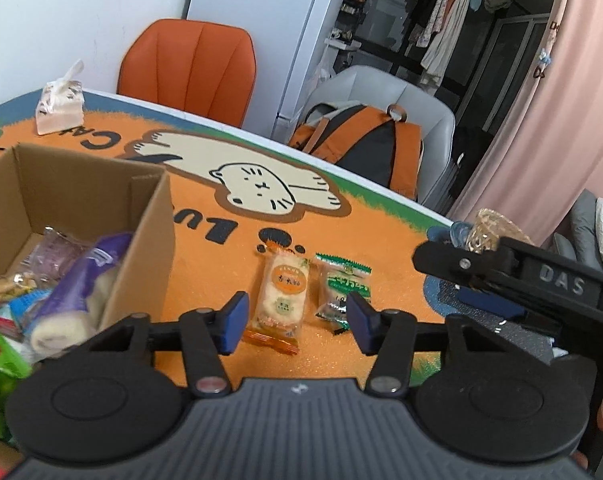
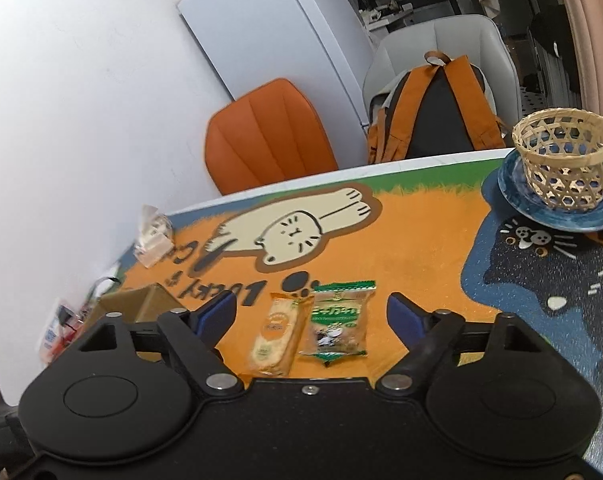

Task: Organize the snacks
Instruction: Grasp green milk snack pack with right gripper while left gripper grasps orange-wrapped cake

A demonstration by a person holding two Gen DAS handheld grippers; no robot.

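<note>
Two wrapped snacks lie side by side on the orange cat mat: an orange-labelled rice cracker (image 1: pixel 281 300) (image 2: pixel 275 332) and a green-labelled packet (image 1: pixel 341 286) (image 2: pixel 337 324). My left gripper (image 1: pixel 299 320) hovers low over them with its blue pads either side of the pair. The left pad is close to the orange wrapper, and neither pad visibly presses. My right gripper (image 2: pixel 311 314) also straddles both packets, with wider jaws and clear gaps at each side. A cardboard box (image 1: pixel 149 220) (image 2: pixel 141 300) to the left holds several snacks, among them a purple-wrapped roll (image 1: pixel 81 292).
The right gripper's black body (image 1: pixel 541 280) reaches in from the right. A wicker basket (image 2: pixel 565 160) stands on a blue plate (image 2: pixel 513 196) at the far right. A tissue pack (image 1: pixel 59 108) sits at the back left. Behind the table are an orange chair (image 1: pixel 189 68) and a backpack (image 1: pixel 365 144).
</note>
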